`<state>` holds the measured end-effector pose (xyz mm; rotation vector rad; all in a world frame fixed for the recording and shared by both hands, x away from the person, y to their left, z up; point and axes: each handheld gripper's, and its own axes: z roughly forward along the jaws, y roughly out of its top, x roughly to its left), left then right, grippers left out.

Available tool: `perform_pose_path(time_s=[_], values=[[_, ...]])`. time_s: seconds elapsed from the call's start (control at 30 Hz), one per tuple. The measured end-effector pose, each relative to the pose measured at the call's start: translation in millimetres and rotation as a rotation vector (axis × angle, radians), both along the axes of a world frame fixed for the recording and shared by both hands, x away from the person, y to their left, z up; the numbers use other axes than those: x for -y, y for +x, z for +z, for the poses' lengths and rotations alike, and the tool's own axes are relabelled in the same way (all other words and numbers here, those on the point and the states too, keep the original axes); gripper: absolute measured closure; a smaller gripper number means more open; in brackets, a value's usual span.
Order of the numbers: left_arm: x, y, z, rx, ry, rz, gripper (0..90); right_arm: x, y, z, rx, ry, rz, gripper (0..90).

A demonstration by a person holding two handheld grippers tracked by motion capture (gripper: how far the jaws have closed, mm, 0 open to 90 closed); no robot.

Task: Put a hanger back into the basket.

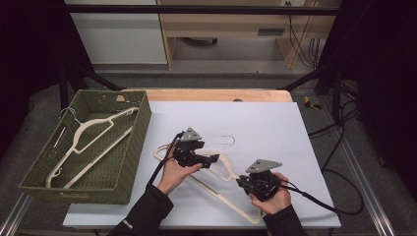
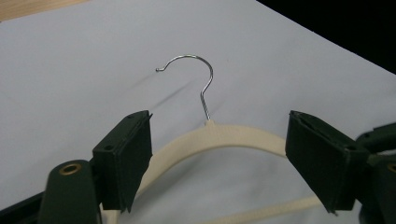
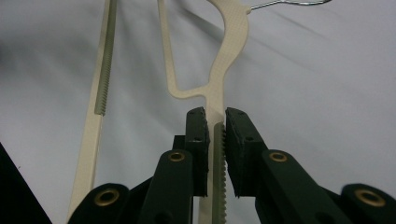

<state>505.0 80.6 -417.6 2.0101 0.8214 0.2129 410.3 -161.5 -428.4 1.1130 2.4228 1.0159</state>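
Note:
A cream plastic hanger (image 1: 226, 172) with a wire hook lies on the white sheet between my two grippers. My left gripper (image 1: 213, 158) is open and points at its neck. In the left gripper view the hanger's curved top (image 2: 233, 133) and the hook (image 2: 196, 70) lie beyond the wide-spread jaws of the left gripper (image 2: 219, 140), with nothing touching the pads. My right gripper (image 1: 242, 181) is shut on the hanger's right arm. The right gripper view shows that gripper (image 3: 215, 116) with both pads pressed on the ridged arm of the hanger (image 3: 231, 42).
A green woven basket (image 1: 135, 142) stands at the left edge of the table, with another cream hanger (image 1: 93, 130) inside it. Black cables (image 1: 339, 196) trail off the table's right side. A wooden strip (image 1: 216, 95) borders the sheet at the back.

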Motion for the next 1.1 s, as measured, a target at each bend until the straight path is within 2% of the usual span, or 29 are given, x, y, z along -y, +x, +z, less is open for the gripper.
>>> perform_pose_path(time_s=[0.13,0.47,0.6,0.77,0.93,1.1], values=[[14.3,8.7,-2.3,-0.002,0.042,0.0,26.7,0.2,-0.9,0.1,0.006,0.002,0.014,80.2],[34.1,28.0,-17.4,-0.059,0.07,0.016,32.4,0.6,-2.3,1.8,0.003,0.007,0.02,80.2],[38.2,32.7,-22.1,-0.069,0.092,0.006,37.1,0.8,-2.5,2.1,0.012,0.009,0.02,80.2],[42.2,35.2,-25.8,-0.083,0.085,0.002,44.8,0.6,-3.2,2.9,0.013,0.009,0.026,80.2],[43.2,37.2,-30.4,-0.096,0.117,-0.002,50.5,0.7,-3.8,3.9,0.011,0.007,0.027,80.2],[44.4,37.5,-32.4,-0.109,0.117,0.0,62.5,-0.4,-4.0,3.3,0.014,0.01,0.031,80.2]])
